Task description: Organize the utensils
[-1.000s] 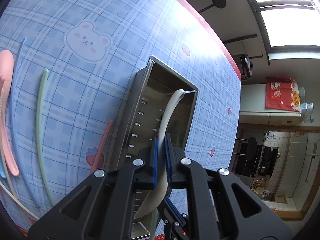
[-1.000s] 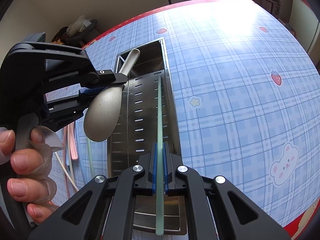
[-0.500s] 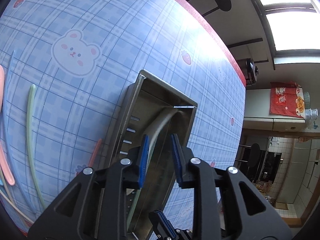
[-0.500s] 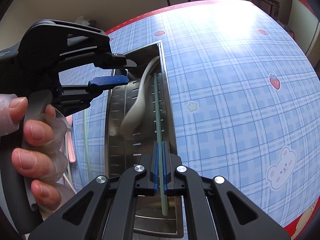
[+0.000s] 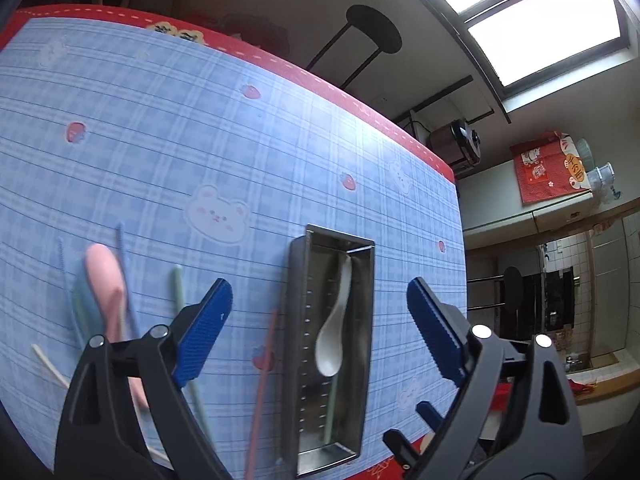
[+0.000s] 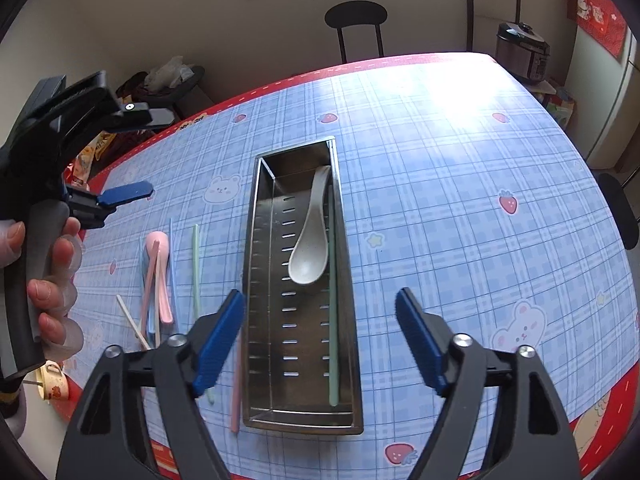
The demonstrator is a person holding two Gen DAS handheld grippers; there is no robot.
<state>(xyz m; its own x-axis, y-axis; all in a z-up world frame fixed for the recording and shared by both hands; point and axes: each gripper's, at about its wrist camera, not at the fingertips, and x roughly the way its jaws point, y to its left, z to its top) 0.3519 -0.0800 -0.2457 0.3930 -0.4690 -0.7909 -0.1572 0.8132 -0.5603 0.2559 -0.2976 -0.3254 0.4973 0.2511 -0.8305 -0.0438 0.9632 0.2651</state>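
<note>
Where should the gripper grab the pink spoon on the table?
Probably the pink spoon by its thin handle, coming straight down from above: it lies flat, chopsticks crowd both sides, and the rounded bowl is too broad. The open left gripper is nearer.

A tabletop covered in blue plaid cloth with red edging (image 6: 460, 184) carries a perforated rectangular steel tray (image 6: 347, 320) near its front edge, with loose pastel plastic spoons and chopsticks (image 6: 158, 280) toward its left edge.
</note>
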